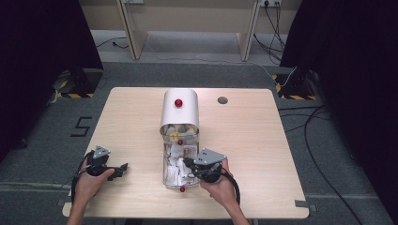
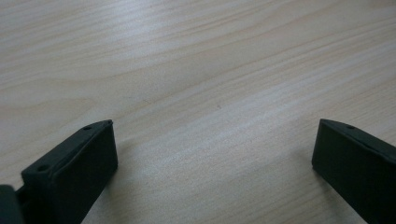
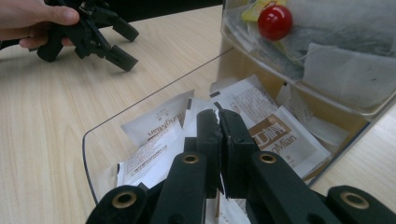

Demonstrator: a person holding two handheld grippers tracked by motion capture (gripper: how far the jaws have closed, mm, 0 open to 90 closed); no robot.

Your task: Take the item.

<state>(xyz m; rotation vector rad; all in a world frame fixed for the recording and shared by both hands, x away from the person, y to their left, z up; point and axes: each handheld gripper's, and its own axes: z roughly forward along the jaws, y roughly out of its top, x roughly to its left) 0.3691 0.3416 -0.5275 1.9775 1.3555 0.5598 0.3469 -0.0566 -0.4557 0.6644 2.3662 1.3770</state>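
A: While the left gripper (image 1: pixel 123 168) rests on the table (image 1: pixel 263 140) with its jaws spread wide over bare wood, why is the right gripper (image 3: pixel 218 122) down in the clear box (image 3: pixel 88 154)?

B: Likely lifting a sachet (image 3: pixel 275 135); its jaws are pressed together on a thin white edge.

A: The high view hides that pinch.
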